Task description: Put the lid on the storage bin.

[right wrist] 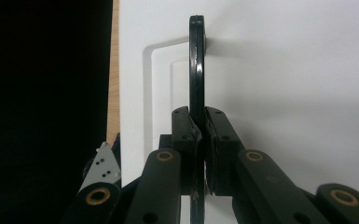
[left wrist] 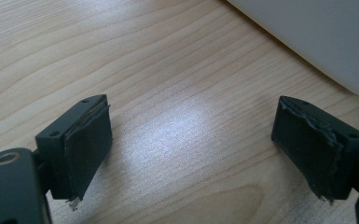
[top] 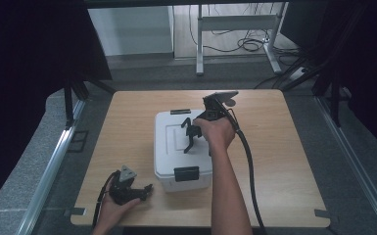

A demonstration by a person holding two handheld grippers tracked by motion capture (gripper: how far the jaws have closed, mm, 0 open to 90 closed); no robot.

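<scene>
Since the black handle (right wrist: 196,70) stands upright out of its recess in the white lid (right wrist: 284,93), pinched between the pads of the right tool (right wrist: 198,154), the step in hand looks like lifting the box (top: 182,147) or its lid by that handle. The right tool's jaws are closed hard on the handle's thin bar, gripping it low down, with the bar running straight up between the pads. To do this well, I would keep the pull in line with the handle's plane, straight up from the lid, because any sideways twist could let the narrow bar slide or pivot in the pads. The front latch (top: 186,173) appears to sit flat against the box wall, and a second one (top: 180,111) shows at the far edge; whether they are fastened I cannot tell, so the first pull should be slow, testing whether lid alone or whole box comes up. The box sits near the middle of the wooden surface (top: 274,161), with room all round it. The left tool (top: 127,188) rests on the surface just beside the box's near left corner, its jaws wide apart and holding nothing, its pads (left wrist: 86,149) over bare wood with the box wall (left wrist: 317,37) close ahead. It is well placed to steady the box's base if the lid sticks.
</scene>
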